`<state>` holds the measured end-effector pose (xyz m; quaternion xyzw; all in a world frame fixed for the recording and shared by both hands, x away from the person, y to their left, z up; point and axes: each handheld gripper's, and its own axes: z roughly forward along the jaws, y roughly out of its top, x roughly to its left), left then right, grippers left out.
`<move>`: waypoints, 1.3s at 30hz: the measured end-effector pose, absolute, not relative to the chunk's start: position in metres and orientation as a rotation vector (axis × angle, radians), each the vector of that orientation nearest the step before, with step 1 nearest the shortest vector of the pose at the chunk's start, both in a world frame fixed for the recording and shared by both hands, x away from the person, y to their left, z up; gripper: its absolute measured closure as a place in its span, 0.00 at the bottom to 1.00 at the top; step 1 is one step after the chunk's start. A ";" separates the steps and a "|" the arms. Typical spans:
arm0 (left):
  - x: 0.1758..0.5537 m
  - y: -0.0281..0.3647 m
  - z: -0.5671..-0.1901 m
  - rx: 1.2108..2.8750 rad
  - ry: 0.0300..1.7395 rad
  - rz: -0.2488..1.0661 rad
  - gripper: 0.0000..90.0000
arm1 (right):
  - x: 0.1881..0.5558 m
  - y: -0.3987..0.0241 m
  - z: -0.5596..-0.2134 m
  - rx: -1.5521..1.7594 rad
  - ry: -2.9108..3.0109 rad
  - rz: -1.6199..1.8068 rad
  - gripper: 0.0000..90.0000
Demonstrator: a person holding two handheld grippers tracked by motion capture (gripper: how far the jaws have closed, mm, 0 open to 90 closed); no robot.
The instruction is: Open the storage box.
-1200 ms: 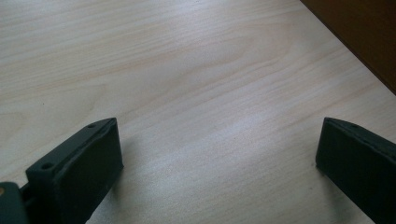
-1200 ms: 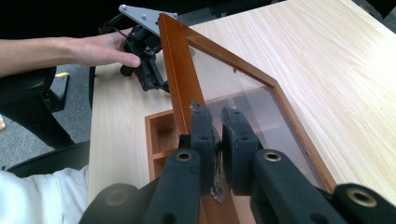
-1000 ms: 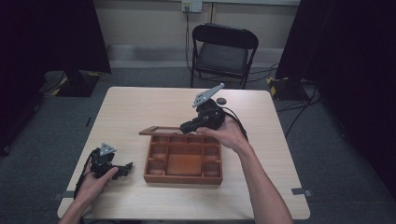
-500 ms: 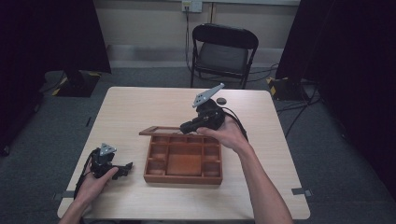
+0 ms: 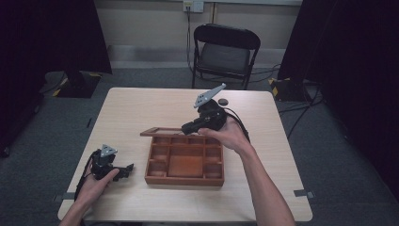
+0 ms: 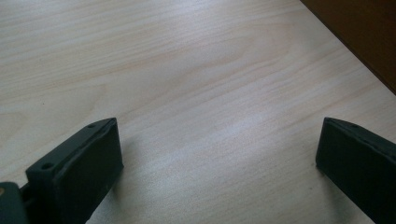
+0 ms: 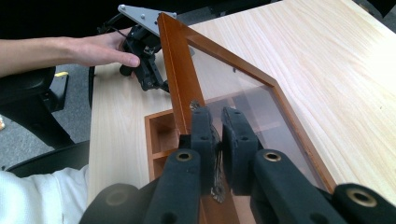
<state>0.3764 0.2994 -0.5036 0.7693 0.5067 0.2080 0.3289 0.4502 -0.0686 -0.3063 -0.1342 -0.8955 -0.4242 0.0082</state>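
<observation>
A brown wooden box (image 5: 183, 180) with several compartments sits mid-table. Its glass-paned lid (image 5: 162, 132) is raised off the box, hinged at the far side. My right gripper (image 5: 187, 128) is shut on the lid's front frame (image 7: 180, 74); in the right gripper view the jaws (image 7: 217, 116) pinch the frame at a small metal clasp (image 7: 216, 186). My left gripper (image 5: 126, 168) rests on the table left of the box, a hand on it. Its jaws (image 6: 219, 154) stand wide open over bare wood, with the box's corner (image 6: 364, 32) at the upper right.
A black folding chair (image 5: 226, 49) stands beyond the table's far edge. A small dark round object (image 5: 223, 101) lies on the table behind my right gripper. Light wooden tabletop (image 5: 141, 108) spreads around the box. Dark curtains flank the room.
</observation>
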 end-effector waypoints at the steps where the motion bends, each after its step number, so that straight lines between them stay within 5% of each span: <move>1: 0.376 0.299 -0.504 2.013 1.326 0.544 0.00 | 0.450 -0.069 -0.306 -0.421 -2.799 -1.327 0.93; 39: 0.376 0.299 -0.504 2.013 1.326 0.544 0.00 | 0.451 -0.068 -0.306 -0.425 -2.793 -1.317 0.93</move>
